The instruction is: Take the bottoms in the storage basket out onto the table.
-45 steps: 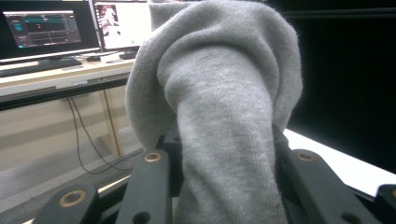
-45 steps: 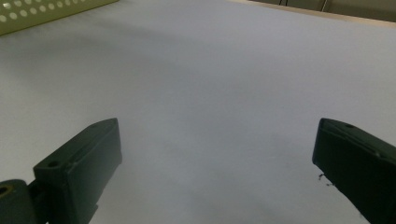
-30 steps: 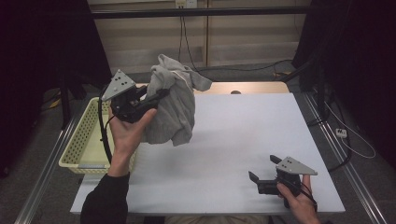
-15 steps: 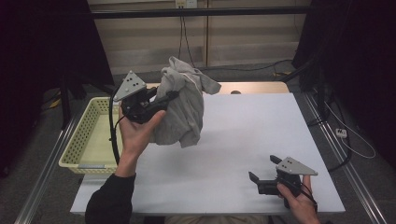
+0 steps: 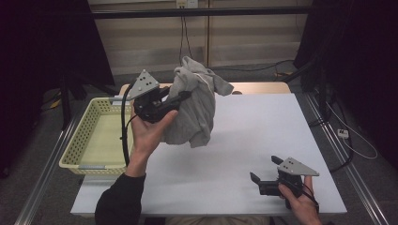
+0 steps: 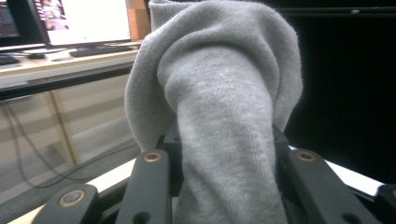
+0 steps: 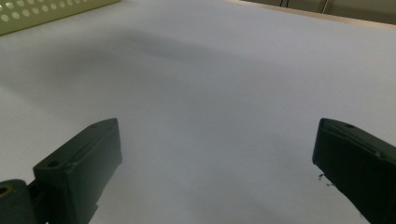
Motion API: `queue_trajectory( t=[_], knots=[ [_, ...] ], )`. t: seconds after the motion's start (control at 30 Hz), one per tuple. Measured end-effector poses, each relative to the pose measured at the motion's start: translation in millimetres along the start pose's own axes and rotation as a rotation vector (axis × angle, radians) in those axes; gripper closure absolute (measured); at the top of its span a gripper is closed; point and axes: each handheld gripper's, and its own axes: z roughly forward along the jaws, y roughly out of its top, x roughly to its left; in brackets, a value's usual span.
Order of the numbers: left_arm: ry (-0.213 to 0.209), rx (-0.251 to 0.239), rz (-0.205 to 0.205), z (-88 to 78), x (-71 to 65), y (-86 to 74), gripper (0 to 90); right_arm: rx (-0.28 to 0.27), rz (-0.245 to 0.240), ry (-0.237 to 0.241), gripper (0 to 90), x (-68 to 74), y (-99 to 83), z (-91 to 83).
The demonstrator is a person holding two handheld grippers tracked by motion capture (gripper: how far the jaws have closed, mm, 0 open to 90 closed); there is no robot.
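Note:
A grey knit garment point(image 5: 197, 101) hangs bunched in the air above the white table point(image 5: 263, 131), left of its middle. My left gripper point(image 5: 180, 97) is shut on a thick fold of it, and the cloth point(image 6: 219, 116) rises between the two black jaws in the left gripper view. The garment's lower edge dangles just above the tabletop. My right gripper point(image 5: 265, 171) rests low near the table's front right corner, open, with only bare table point(image 7: 210, 93) between its fingers point(image 7: 79, 163).
A pale yellow perforated basket point(image 5: 75, 140) sits at the table's left edge, beside my left forearm. Its rim point(image 7: 42, 14) shows far off in the right gripper view. Cables trail on the floor behind the table.
My left hand has carried the garment to the right, away from the basket and further over the table. The right gripper has stayed put.

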Motion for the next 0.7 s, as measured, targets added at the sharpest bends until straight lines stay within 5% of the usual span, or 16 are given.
queue_trajectory(
  t=[0.7],
  knots=[
    [-0.067,0.030,-0.025,43.1,-21.2,-1.4,64.7,0.000,0.000,-0.001,1.4,0.0,-0.1,-0.4]
  ],
)
